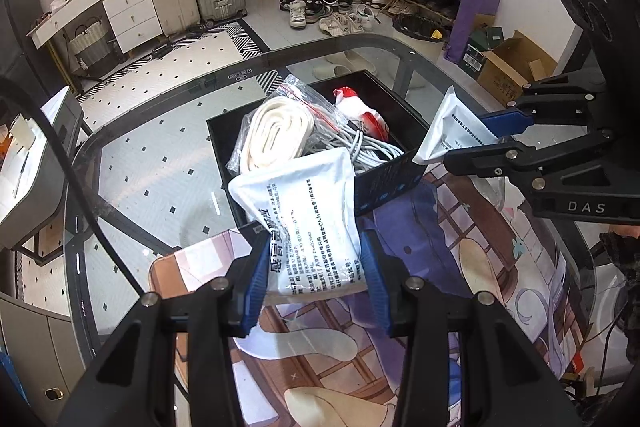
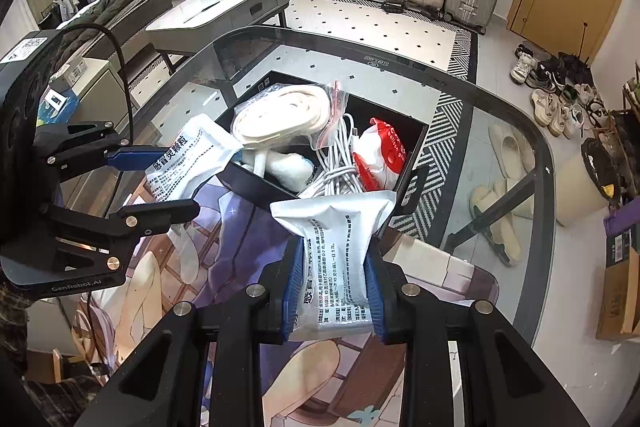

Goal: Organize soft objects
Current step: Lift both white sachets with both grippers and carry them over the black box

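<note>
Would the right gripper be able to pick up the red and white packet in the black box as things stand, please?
Probably not yet. The right gripper is shut on a white sachet, so its jaws are occupied. The red and white packet lies uncovered at the top of the black box.

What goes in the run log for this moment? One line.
left gripper: shut on white printed sachet | right gripper: shut on second white sachet | both near black open box | not yet dropped
</note>
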A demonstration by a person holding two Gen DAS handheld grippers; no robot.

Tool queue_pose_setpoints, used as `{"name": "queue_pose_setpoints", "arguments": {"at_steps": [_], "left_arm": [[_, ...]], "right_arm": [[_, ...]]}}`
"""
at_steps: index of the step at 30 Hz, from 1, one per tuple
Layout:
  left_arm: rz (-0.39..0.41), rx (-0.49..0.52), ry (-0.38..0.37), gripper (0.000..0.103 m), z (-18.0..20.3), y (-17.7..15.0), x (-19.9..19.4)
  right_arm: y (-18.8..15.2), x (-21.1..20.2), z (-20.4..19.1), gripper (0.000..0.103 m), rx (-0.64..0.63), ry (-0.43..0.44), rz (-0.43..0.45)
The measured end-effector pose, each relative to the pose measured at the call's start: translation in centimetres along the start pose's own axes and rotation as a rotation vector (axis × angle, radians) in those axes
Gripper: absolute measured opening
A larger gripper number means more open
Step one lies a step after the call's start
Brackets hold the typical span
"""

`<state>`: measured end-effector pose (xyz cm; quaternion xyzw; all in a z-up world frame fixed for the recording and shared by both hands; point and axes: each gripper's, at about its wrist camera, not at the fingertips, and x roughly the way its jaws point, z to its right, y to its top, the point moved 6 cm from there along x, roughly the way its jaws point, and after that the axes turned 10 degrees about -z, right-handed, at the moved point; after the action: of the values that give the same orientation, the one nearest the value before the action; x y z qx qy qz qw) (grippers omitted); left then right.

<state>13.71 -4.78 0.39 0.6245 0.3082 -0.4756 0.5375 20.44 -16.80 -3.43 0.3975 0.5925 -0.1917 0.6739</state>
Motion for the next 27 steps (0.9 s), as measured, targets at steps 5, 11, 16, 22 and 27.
{"name": "queue_pose_setpoints", "arguments": {"at_steps": [5,11,16,22,27], "left_arm": [[0.015,-0.008,-0.007,0.043,-0.7,1.3,0.0],[0.016,-0.001,-0.008,0.043,-1.0,2.7,0.4],[0.014,0.0,-0.011,0.043,-1.4,3.5,0.8],[0.02,-0.005,-0.024,0.043,-2.0,4.7,1.3],[0.013,-0.005,-0.026,0.043,-2.6,5.6,2.0]], "right_arm": [[1.2,-0.1,0.7,0.029,0.003,0.003,0.007],[2.6,0.1,1.3,0.029,0.007,0.008,0.014],[3.6,0.3,1.6,0.029,0.005,0.013,0.018],[5.3,0.6,1.7,0.029,0.002,0.025,0.025],[6.7,1.7,1.4,0.029,-0.007,0.033,0.017]]}}
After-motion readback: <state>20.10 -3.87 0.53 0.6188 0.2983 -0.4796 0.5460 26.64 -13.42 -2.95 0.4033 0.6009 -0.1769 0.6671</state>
